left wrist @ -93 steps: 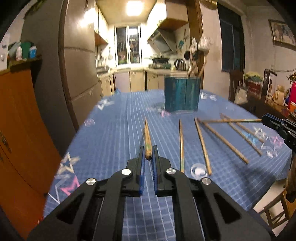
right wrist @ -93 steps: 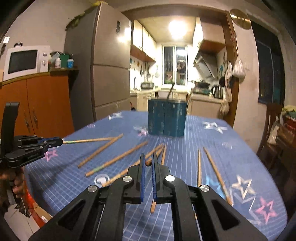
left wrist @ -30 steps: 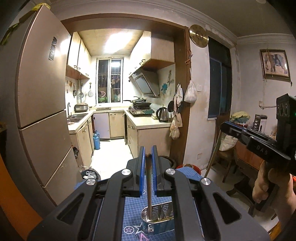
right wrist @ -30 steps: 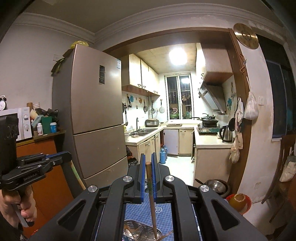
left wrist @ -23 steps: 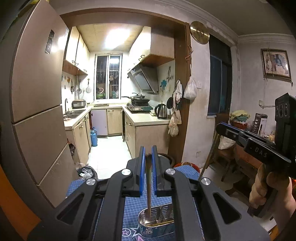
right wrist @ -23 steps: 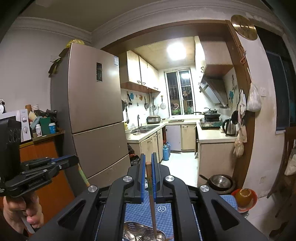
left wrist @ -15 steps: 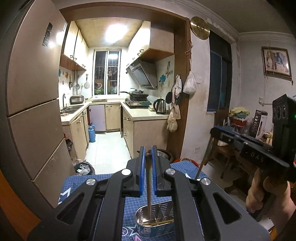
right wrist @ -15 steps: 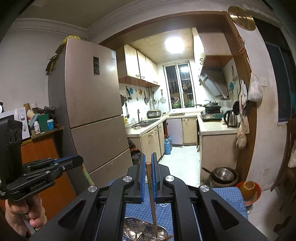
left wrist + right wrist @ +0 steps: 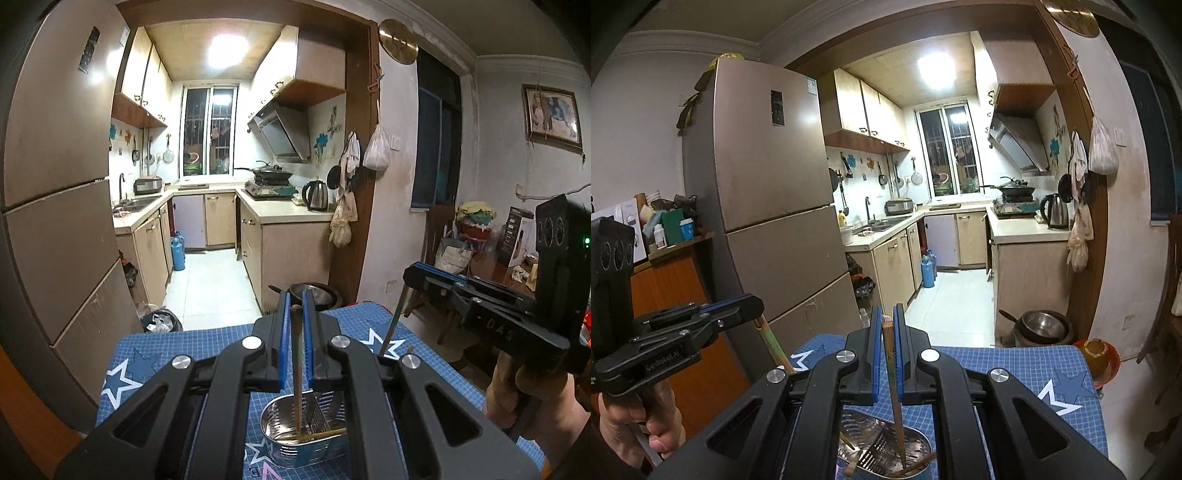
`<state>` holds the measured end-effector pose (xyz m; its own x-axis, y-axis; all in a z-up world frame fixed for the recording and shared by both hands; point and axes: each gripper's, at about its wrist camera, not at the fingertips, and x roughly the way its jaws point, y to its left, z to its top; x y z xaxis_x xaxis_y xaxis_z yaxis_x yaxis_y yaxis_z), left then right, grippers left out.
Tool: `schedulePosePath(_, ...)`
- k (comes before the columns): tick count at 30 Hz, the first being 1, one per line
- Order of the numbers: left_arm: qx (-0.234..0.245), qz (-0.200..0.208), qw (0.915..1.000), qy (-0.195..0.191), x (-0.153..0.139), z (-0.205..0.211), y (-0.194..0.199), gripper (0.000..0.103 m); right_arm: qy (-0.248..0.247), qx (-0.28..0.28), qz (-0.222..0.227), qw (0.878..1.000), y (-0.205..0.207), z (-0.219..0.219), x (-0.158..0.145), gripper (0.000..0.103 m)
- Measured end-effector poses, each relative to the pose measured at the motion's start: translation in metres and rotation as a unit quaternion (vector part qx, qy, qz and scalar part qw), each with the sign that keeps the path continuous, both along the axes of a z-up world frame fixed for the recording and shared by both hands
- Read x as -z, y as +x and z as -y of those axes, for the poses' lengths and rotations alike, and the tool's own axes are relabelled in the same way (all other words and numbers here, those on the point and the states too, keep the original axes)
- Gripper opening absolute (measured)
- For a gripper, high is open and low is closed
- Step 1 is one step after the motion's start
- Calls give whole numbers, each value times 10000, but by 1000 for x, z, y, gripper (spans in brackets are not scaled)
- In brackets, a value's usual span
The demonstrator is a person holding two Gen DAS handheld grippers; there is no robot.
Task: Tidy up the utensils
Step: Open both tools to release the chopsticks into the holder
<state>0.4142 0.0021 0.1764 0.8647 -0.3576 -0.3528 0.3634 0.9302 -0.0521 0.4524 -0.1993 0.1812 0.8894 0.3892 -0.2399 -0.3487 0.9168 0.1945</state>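
Each tool, left [image 9: 294, 314] and right [image 9: 886, 325], is pinching a chopstick [image 9: 296, 373] upright over the holder [image 9: 295, 448]; both should release only once tips are sitting inside.

Worktop [image 9: 207, 343] before me: blue grid cloth with white stars. On it I see one metal utensil caddy [image 9: 303, 448].
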Motion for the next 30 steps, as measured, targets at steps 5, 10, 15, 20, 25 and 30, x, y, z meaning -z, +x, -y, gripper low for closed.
schedulePosePath(5,30,-99,9999,39,10,2,4,6,-5,-19,-55,10000,4,1,8,7)
schedulePosePath(10,14,-132,9999,77,15,1,2,6,-1,-38,-107,9999,5,1,17,7)
schedulePosePath(15,15,-173,9998,109,18,3,2,6,-5,-26,-111,9999,4,3,19,8)
schedulePosePath(20,-27,-180,9998,97,20,0,2,20,3,-12,-75,10000,3,6,19,8)
schedulePosePath(25,-49,-144,9998,107,20,1,0,27,30,0,1,10000,-2,11,19,26)
schedulePosePath(30,-77,-118,9998,107,18,0,-7,31,17,6,28,10000,-8,11,18,27)
